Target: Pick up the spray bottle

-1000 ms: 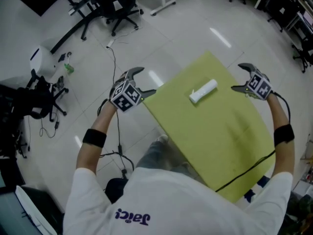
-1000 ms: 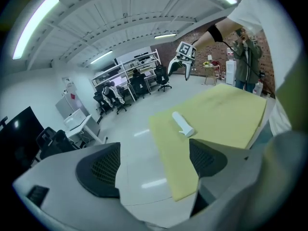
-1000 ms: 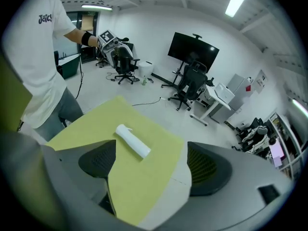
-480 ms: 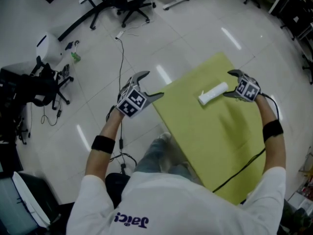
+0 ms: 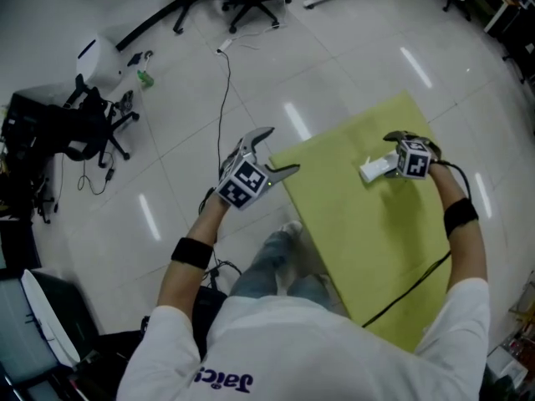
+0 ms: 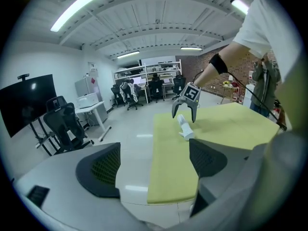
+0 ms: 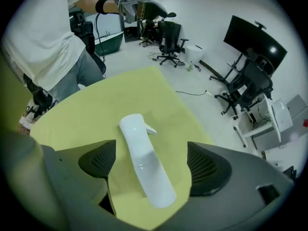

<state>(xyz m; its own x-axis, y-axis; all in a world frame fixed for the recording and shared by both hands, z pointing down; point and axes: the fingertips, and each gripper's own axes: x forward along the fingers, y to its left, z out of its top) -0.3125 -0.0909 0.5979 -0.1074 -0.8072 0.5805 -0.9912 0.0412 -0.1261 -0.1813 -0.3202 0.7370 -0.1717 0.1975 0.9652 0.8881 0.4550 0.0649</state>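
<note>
Right gripper (image 7: 151, 165) has its jaws spread wide, 1 on each side of the spray bottle (image 7: 144, 165), neither pad touching it as far as I can see. The bottle lies flat on the green table (image 7: 91, 109), base end nearest the gripper and head pointing away from it, with the trigger nub toward the right-hand jaw.

Left gripper (image 6: 153, 165) is also spread and holds nothing. It hangs off the table edge, with the bottle well ahead of it.

Handling guess: smooth white plastic with a stiff shell, probably light, though the fill level can't be seen. The rounded, glossy body could roll or squirt out of a pinch. Best hold looks like mid-body, just gripper-side of the neck, pads square across the width, staying clear of the trigger. Close firmly; crushing looks unlikely.
</note>
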